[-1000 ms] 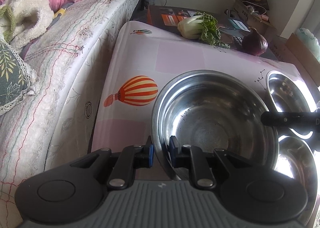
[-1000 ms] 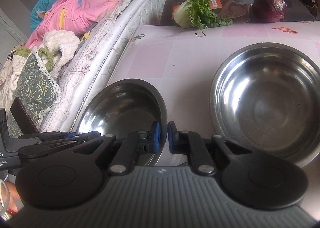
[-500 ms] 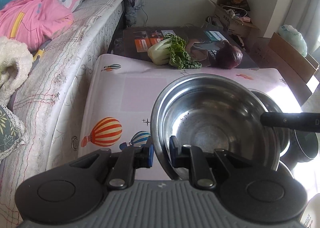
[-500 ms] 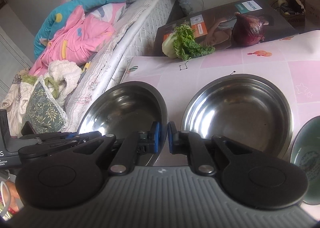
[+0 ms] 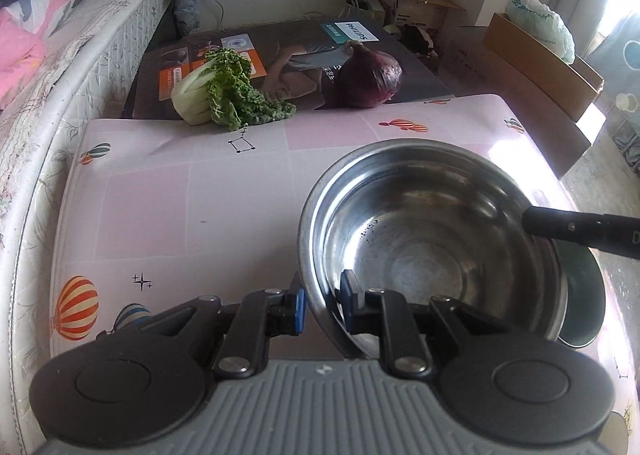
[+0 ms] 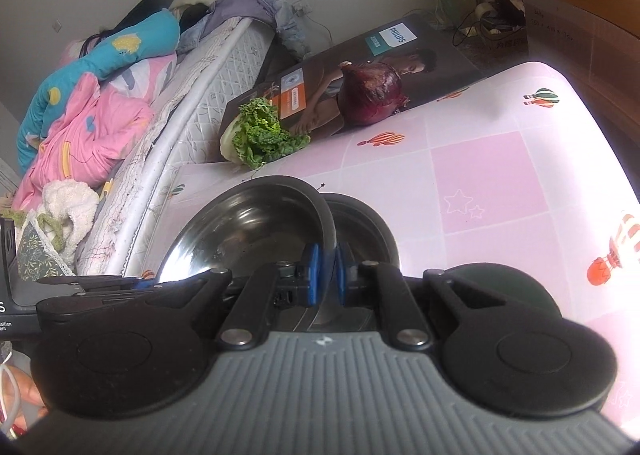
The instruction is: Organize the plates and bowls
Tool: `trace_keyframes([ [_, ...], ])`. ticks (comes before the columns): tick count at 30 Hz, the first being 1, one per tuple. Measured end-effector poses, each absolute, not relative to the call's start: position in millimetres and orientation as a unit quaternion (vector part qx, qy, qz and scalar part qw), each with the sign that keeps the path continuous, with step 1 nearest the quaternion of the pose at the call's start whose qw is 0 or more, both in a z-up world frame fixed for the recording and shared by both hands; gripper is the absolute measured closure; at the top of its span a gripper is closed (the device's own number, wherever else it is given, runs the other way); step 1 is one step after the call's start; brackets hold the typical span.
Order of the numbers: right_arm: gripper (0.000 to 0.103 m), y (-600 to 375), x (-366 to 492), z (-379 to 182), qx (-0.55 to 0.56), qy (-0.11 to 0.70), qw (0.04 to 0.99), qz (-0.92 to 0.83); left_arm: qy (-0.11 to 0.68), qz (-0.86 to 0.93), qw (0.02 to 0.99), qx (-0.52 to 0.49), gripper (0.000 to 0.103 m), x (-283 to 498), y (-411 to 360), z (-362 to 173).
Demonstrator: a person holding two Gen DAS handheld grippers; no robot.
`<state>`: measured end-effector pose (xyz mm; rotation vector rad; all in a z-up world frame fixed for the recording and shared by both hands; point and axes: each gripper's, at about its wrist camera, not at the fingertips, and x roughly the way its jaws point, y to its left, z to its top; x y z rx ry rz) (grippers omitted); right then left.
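Observation:
My left gripper (image 5: 322, 305) is shut on the near rim of a large steel bowl (image 5: 432, 239) and holds it above the pink table. My right gripper (image 6: 326, 275) is shut on the opposite rim of the same steel bowl (image 6: 256, 231); its black finger (image 5: 576, 229) shows at the bowl's right side in the left wrist view. A second steel bowl (image 6: 364, 227) lies just behind and under the held one. A dark green bowl (image 5: 582, 295) sits low at the right, partly hidden by the held bowl.
A pink tablecloth (image 5: 192, 215) with balloon prints covers the table. A bok choy (image 5: 220, 91) and a red onion (image 5: 370, 81) lie on a Philips box (image 5: 304, 51) at the far edge. A bed (image 5: 60, 67) runs along the left. Cardboard boxes (image 5: 540, 67) stand at the right.
Both grippers have carried the large steel bowl to the right across the table, over the second steel bowl. Both stay shut on its rim.

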<state>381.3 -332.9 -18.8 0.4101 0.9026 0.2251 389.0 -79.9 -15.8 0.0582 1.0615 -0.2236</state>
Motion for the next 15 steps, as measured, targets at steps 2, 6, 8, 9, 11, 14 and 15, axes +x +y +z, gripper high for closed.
trace_keyframes([
  [2,0.095,-338,382,-27,0.199,0.437,0.871,0.102,0.511,-0.108,0.852,0.035,0.084,391,-87,-22],
  [6,0.095,-339,384,-40,0.196,0.447,0.867,0.102,0.517,-0.102,0.849,0.049,0.084,393,-94,-30],
  [8,0.095,-337,384,-44,0.191,0.450,0.866,0.103,0.520,-0.099,0.847,0.053,0.084,393,-96,-32],
  [9,0.094,-337,384,-45,0.188,0.450,0.867,0.103,0.521,-0.098,0.846,0.053,0.084,393,-96,-33],
  [11,0.092,-334,386,-45,0.183,0.449,0.869,0.101,0.525,-0.097,0.844,0.054,0.082,395,-96,-36],
  [14,0.092,-334,387,-43,0.177,0.447,0.871,0.096,0.520,-0.097,0.847,0.058,0.077,393,-97,-36],
  [15,0.092,-334,387,-43,0.179,0.446,0.872,0.096,0.519,-0.097,0.847,0.058,0.076,393,-97,-35],
])
